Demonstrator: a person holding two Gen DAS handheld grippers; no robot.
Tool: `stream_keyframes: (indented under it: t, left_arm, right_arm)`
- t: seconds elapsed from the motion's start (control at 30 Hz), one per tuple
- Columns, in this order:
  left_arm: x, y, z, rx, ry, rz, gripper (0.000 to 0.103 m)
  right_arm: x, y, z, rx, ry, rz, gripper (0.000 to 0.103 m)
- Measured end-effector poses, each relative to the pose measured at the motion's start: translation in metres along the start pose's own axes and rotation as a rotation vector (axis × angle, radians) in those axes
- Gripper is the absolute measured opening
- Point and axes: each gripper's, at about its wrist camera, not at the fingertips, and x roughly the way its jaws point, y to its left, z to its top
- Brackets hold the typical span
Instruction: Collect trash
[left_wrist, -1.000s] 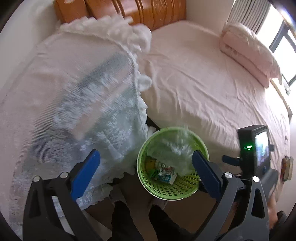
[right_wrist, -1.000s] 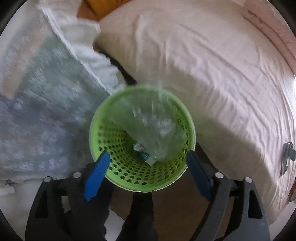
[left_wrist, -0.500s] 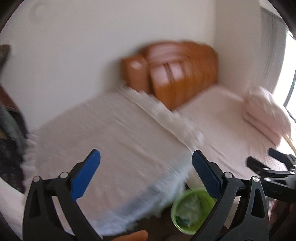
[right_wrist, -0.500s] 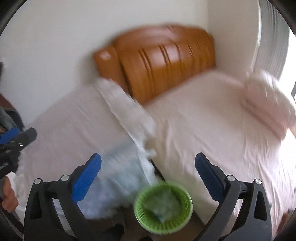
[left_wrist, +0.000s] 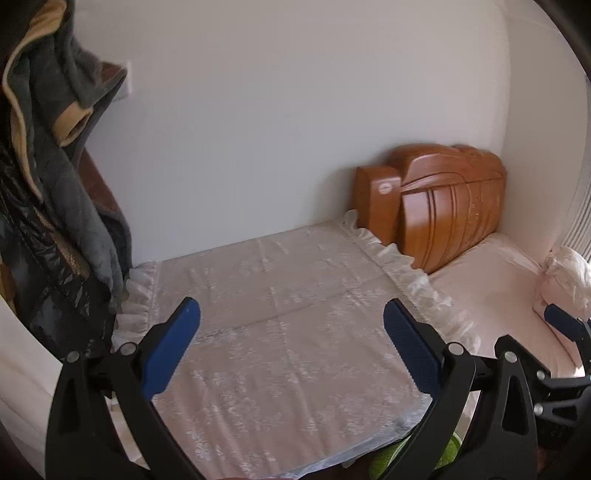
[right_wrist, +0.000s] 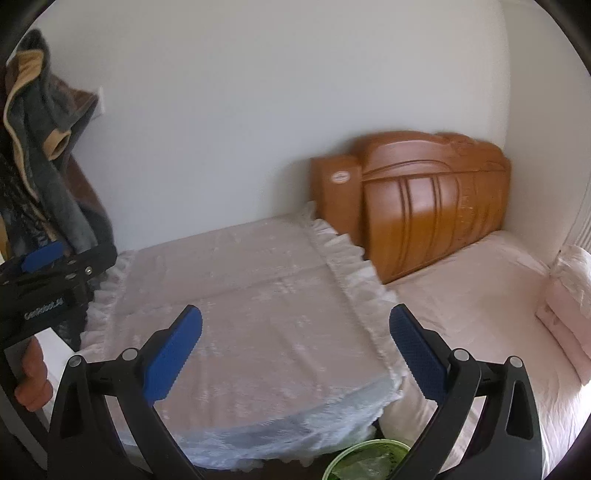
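Note:
The green perforated trash basket (right_wrist: 364, 461) sits on the floor at the bottom edge of the right wrist view, with clear plastic trash inside it. In the left wrist view only a sliver of the basket (left_wrist: 384, 459) shows behind a finger. My right gripper (right_wrist: 295, 350) is open and holds nothing, high above a lace-covered stand. My left gripper (left_wrist: 291, 345) is open too, with nothing between its blue pads. The left gripper (right_wrist: 48, 273) also appears at the left edge of the right wrist view, held by a hand (right_wrist: 33, 380).
A stand with a white lace cover (right_wrist: 251, 314) fills the middle. To its right is a bed with a pink sheet (right_wrist: 480, 314), a wooden headboard (right_wrist: 424, 206) and folded pink bedding (right_wrist: 569, 314). Dark clothes (left_wrist: 48, 184) hang at the left against a white wall.
Both grippers have risen away from the basket and tilted up, so the views went from looking down into the basket to facing the wall and headboard. The basket slid to the bottom edge.

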Motion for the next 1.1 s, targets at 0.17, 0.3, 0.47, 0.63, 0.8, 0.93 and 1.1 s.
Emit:
stream_keyframes:
  t: [0.17,0.3,0.47,0.63,0.8,0.93,1.1]
  left_arm:
    - [0.012,0.02,0.0,-0.013,0.014,0.008,0.095]
    - [0.022,0.03,0.002,-0.027,0.034,-0.002,0.095]
    - [0.032,0.036,0.002,-0.035,0.048,-0.01,0.095]
    - [0.04,0.039,0.004,-0.041,0.064,-0.013,0.095]
    - [0.042,0.04,0.004,-0.041,0.065,-0.015,0.095]
    - [0.044,0.041,0.004,-0.038,0.063,-0.009,0.095]
    - [0.047,0.042,0.005,-0.04,0.067,-0.007,0.095]
  right_arm:
    - [0.011,0.024,0.001,-0.02,0.013,0.005,0.101]
    - [0.019,0.034,0.003,-0.033,0.024,-0.003,0.101]
    - [0.025,0.039,0.007,-0.038,0.039,-0.011,0.101]
    - [0.03,0.042,0.008,-0.04,0.051,-0.014,0.101]
    - [0.032,0.042,0.008,-0.039,0.056,-0.013,0.101]
    - [0.034,0.042,0.009,-0.036,0.062,-0.01,0.101]
    - [0.036,0.044,0.009,-0.036,0.067,-0.01,0.101]
